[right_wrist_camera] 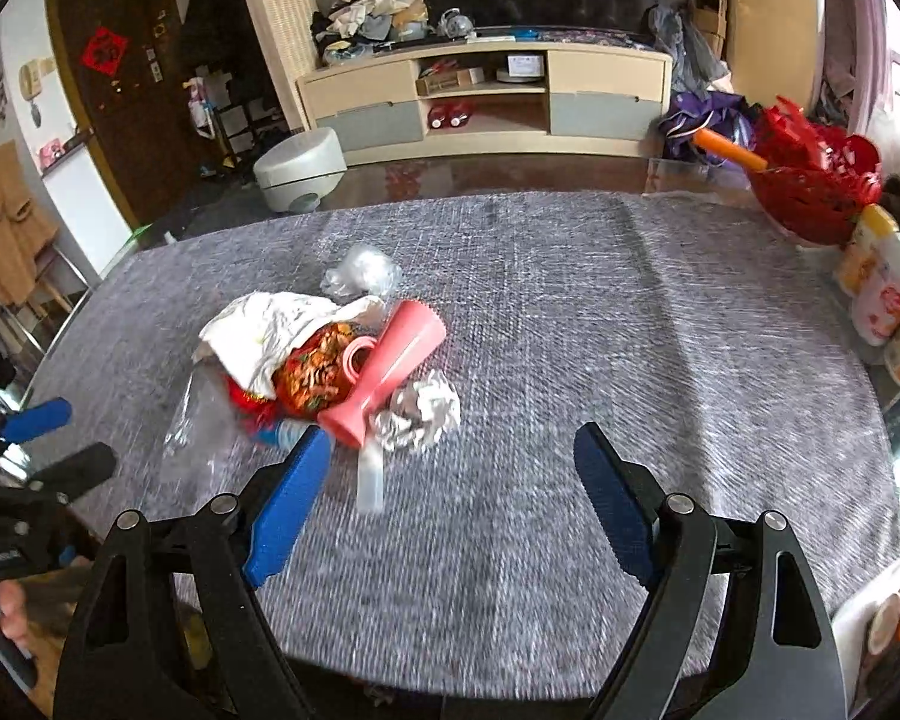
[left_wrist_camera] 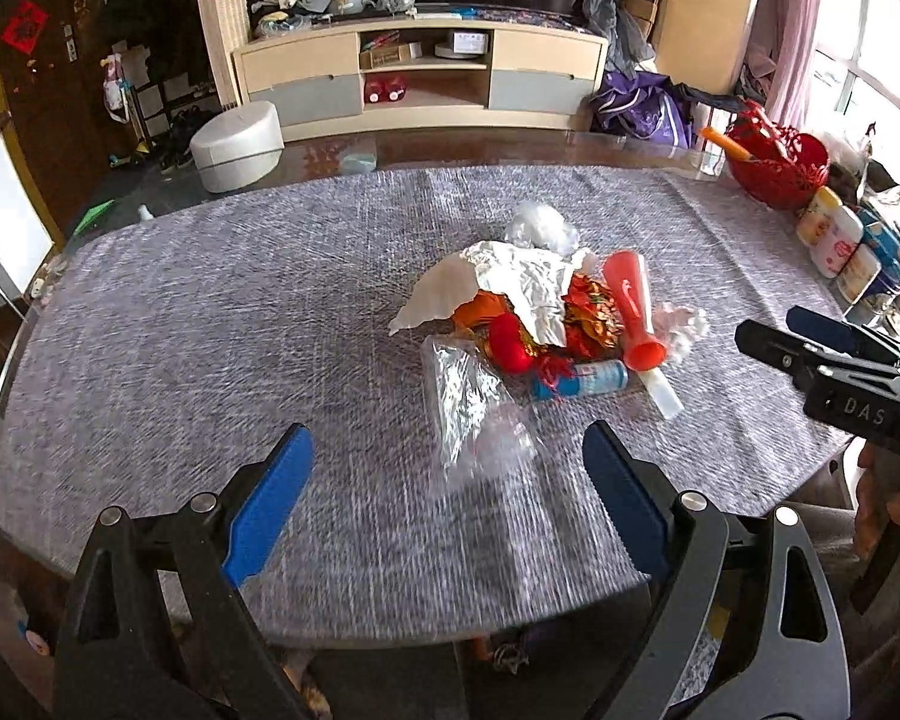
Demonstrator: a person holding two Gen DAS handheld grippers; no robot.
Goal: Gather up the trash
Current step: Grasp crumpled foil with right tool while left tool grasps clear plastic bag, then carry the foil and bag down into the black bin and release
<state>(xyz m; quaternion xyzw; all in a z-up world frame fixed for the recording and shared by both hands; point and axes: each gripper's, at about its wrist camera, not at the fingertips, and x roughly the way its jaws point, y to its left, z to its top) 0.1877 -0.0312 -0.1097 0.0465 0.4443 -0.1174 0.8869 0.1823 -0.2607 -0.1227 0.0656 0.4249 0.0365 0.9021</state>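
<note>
A heap of trash lies mid-table on the grey cloth (left_wrist_camera: 210, 312): crumpled white paper (left_wrist_camera: 528, 282), a red-pink plastic cup (left_wrist_camera: 630, 312), red-gold wrappers (left_wrist_camera: 594, 318), a clear plastic bag (left_wrist_camera: 462, 408), a clear plastic ball (left_wrist_camera: 540, 228), a small blue-white bottle (left_wrist_camera: 594, 377), a white tissue wad (right_wrist_camera: 420, 411). The heap also shows in the right wrist view, with the cup (right_wrist_camera: 390, 363) and paper (right_wrist_camera: 270, 333). My left gripper (left_wrist_camera: 447, 456) is open and empty just short of the plastic bag. My right gripper (right_wrist_camera: 450, 456) is open and empty, right of the heap near the tissue; it also shows in the left wrist view (left_wrist_camera: 774, 333).
A red basket (left_wrist_camera: 777, 162) and several white bottles (left_wrist_camera: 834, 243) stand at the table's right edge. Beyond the table are a TV cabinet (left_wrist_camera: 420, 78), a white round appliance (left_wrist_camera: 237, 144) on the floor and a purple bag (left_wrist_camera: 642, 105).
</note>
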